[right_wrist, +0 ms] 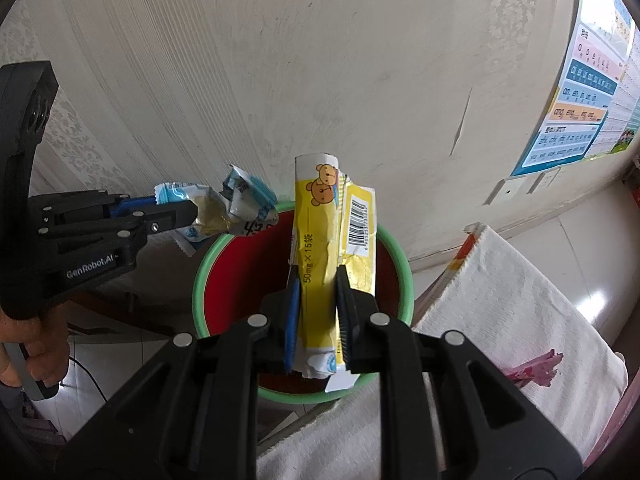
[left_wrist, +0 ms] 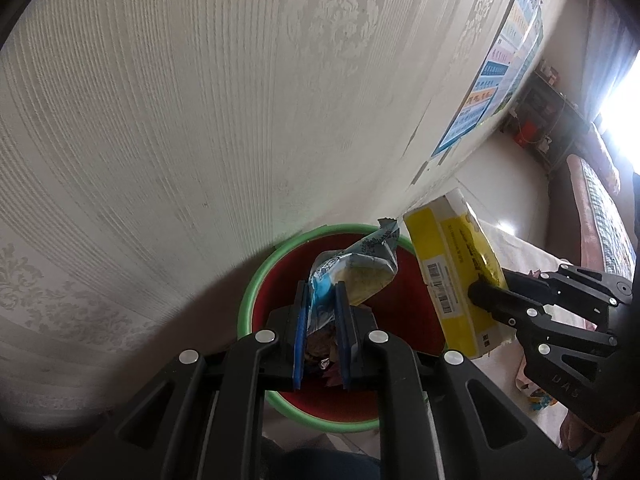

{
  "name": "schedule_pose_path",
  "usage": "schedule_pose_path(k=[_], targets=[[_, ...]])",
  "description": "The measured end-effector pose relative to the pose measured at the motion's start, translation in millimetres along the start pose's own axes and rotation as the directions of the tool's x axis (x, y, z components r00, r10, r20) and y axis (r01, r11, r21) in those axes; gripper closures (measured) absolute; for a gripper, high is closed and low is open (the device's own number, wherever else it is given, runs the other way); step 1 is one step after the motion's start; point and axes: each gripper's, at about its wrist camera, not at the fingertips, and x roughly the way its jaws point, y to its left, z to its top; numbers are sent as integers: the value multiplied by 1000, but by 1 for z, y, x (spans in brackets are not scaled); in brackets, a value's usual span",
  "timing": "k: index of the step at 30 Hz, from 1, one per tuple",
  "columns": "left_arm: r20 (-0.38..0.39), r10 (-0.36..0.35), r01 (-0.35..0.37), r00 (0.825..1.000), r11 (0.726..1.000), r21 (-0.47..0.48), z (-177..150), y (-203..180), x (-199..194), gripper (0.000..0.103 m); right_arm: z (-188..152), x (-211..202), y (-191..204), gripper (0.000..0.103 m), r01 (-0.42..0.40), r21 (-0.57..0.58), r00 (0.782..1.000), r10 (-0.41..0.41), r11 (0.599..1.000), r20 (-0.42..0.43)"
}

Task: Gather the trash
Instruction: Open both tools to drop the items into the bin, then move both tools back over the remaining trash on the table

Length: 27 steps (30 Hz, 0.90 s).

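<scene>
A red bin with a green rim [left_wrist: 256, 280] [right_wrist: 200, 264] stands by the wall. My left gripper [left_wrist: 322, 292] is shut on a crumpled blue and white wrapper [left_wrist: 360, 264] and holds it over the bin; it also shows in the right wrist view [right_wrist: 192, 212] with the wrapper [right_wrist: 240, 208]. My right gripper [right_wrist: 316, 280] is shut on a flattened yellow box [right_wrist: 320, 240] with a bear picture and barcode, above the bin. In the left wrist view the right gripper [left_wrist: 480, 292] holds the yellow box [left_wrist: 452, 264] at the bin's right rim. Some trash lies in the bin.
A patterned wall rises right behind the bin. A white cloth-covered surface [right_wrist: 520, 300] with a pink scrap [right_wrist: 536, 368] lies at the right. A colourful poster [right_wrist: 580, 100] hangs on the wall. Tiled floor and a cable are at lower left.
</scene>
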Motion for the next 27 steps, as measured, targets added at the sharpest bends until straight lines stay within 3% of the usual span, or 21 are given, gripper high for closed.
schedule_pose_path(k=[3, 8, 10, 16, 27], targets=[[-6, -2, 2, 1000, 1000, -5, 1, 1, 2, 90, 2, 0, 2, 82, 10, -4, 1000, -10, 1000, 5], [8, -9, 9, 1000, 1000, -27, 3, 4, 2, 63, 3, -4, 4, 53, 38, -9, 999, -38, 999, 17], [20, -12, 13, 1000, 999, -37, 3, 5, -1, 46, 3, -6, 4, 46, 50, -9, 998, -50, 999, 23], [47, 2, -1, 999, 999, -32, 3, 2, -9, 21, 0, -17, 4, 34, 72, -4, 997, -72, 997, 38], [87, 16, -18, 996, 1000, 14, -4, -23, -36, 10, -26, -54, -9, 21, 113, 46, 991, -116, 993, 69]])
